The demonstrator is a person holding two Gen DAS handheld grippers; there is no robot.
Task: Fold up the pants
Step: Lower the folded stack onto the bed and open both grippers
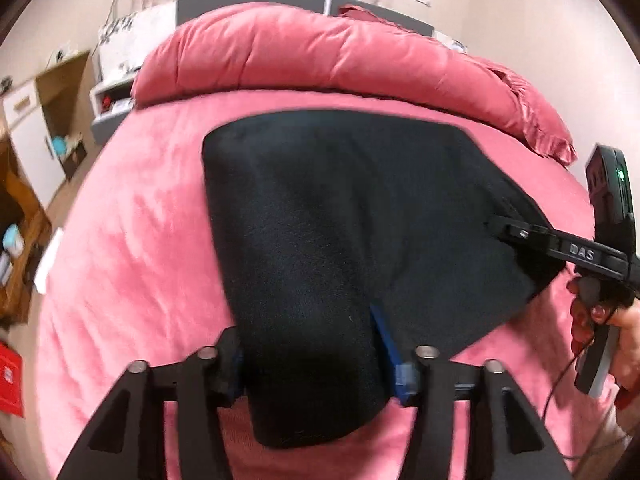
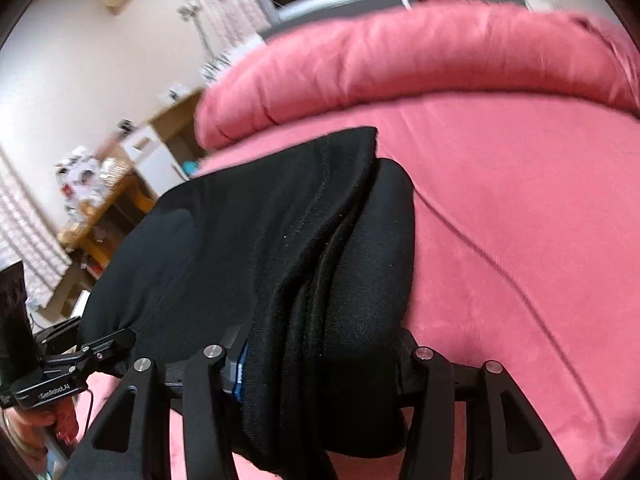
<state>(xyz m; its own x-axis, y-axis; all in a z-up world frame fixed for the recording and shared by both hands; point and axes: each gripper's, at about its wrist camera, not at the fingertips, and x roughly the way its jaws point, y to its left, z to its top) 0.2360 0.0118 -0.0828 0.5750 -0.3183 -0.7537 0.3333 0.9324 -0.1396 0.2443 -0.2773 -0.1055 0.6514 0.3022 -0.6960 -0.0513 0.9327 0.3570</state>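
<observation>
Black pants (image 1: 340, 200) lie folded into a broad pad on the pink bed (image 1: 140, 240). A thick rolled end of them runs back between the jaws of my left gripper (image 1: 312, 344). Those jaws stand wide and open, and the right blue pad (image 1: 386, 340) shows its face beside the cloth. In the right wrist view, the layered edge of the pants (image 2: 240, 240) fills my right gripper (image 2: 322, 356), which is shut on it, and cloth covers the right finger. Each gripper also appears in the other's view, with the right gripper (image 1: 500, 230) at the pants' right corner and the left gripper (image 2: 120, 340) at their left edge.
A rolled pink duvet (image 1: 320, 52) lies across the head of the bed, with a pillow (image 1: 532, 120) at its right end. A white bedside unit (image 1: 112, 96) and a wooden desk (image 1: 20, 264) stand to the left, and a red box (image 1: 10, 376) sits on the floor. A person's hand (image 1: 624, 340) holds the right gripper.
</observation>
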